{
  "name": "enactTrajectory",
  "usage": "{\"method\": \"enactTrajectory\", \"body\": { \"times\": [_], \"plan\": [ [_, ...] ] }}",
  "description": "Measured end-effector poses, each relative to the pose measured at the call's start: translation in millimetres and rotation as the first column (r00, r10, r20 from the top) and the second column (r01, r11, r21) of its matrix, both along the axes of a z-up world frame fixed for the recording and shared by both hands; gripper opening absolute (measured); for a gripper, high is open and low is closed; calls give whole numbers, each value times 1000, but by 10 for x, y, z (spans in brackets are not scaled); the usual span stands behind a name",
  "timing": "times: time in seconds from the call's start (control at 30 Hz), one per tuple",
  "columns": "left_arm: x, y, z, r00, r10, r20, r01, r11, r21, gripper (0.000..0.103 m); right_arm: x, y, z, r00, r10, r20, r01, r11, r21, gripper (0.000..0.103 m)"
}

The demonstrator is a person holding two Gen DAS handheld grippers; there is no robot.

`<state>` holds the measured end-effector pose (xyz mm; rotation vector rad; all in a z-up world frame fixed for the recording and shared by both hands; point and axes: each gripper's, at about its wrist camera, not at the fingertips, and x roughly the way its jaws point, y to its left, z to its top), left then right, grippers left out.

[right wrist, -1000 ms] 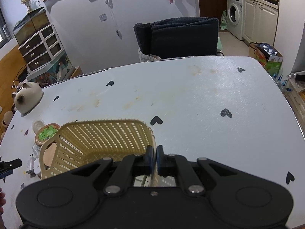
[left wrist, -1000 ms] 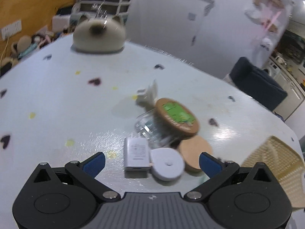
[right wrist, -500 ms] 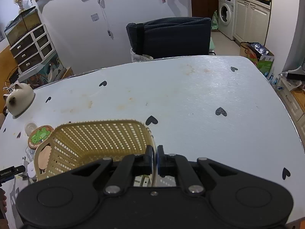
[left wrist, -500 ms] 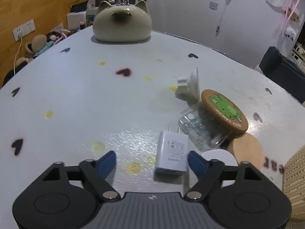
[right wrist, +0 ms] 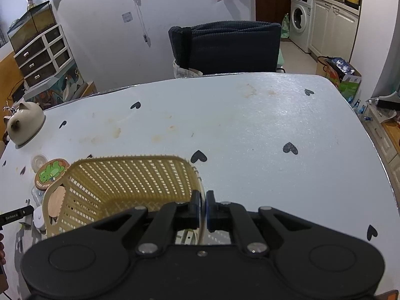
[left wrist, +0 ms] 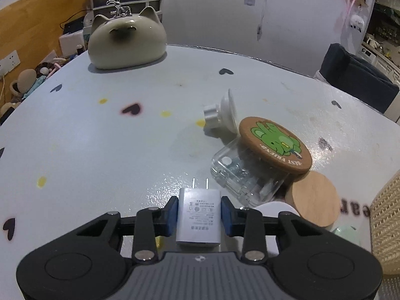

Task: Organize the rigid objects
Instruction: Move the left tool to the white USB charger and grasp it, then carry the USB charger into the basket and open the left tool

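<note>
My left gripper (left wrist: 199,215) is shut on a white plug charger (left wrist: 199,218), prongs pointing away, just above the table. Ahead right lie a clear plastic case (left wrist: 243,175), a cork coaster with a green rabbit (left wrist: 275,145), a plain wooden disc (left wrist: 313,200), a white round puck (left wrist: 275,206) and a white suction cup (left wrist: 225,112). My right gripper (right wrist: 203,206) is shut on the rim of the yellow lattice basket (right wrist: 130,182); the basket's edge also shows in the left wrist view (left wrist: 385,222).
A beige cat-shaped ceramic pot (left wrist: 126,42) stands at the table's far left, also in the right wrist view (right wrist: 23,122). A dark chair (right wrist: 225,46) stands behind the table (right wrist: 262,130). The table edge runs along the right.
My left gripper moved forward around the charger and closed on it. The right gripper keeps its hold on the basket rim, with the view shifted slightly.
</note>
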<state>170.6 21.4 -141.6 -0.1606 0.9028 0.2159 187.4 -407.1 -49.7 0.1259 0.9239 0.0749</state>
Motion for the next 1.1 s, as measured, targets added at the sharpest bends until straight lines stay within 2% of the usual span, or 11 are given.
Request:
{"method": "enactTrajectory", "body": {
  "times": [0.2,0.33,0.6,0.77,0.87,1.1],
  "plan": [
    [-147,-22,56,1000,15,16,-14,997,-77,37,8,18,6,1000,1,-9,-1,1000,-11,5],
    [-288,-91,191,999,11,49,-4,988,-152,37,14,16,5,1000,3,-11,-3,1000,-11,5],
    [-453,-416,651,984,-70,161,108,964,-241,37,13,21,3,1000,1,-12,-1,1000,-9,5],
    [-376,-740,943,958,-163,235,227,934,-276,37,14,15,-3,1000,-1,-12,1,1000,-4,5],
    [-293,-1003,1048,934,-242,261,314,907,-282,37,13,12,-7,1000,-5,-12,5,1000,0,5],
    [-11,-1659,1044,872,-434,226,483,837,-258,37,13,5,-5,1000,-12,-13,12,1000,6,5]
  ]
}}
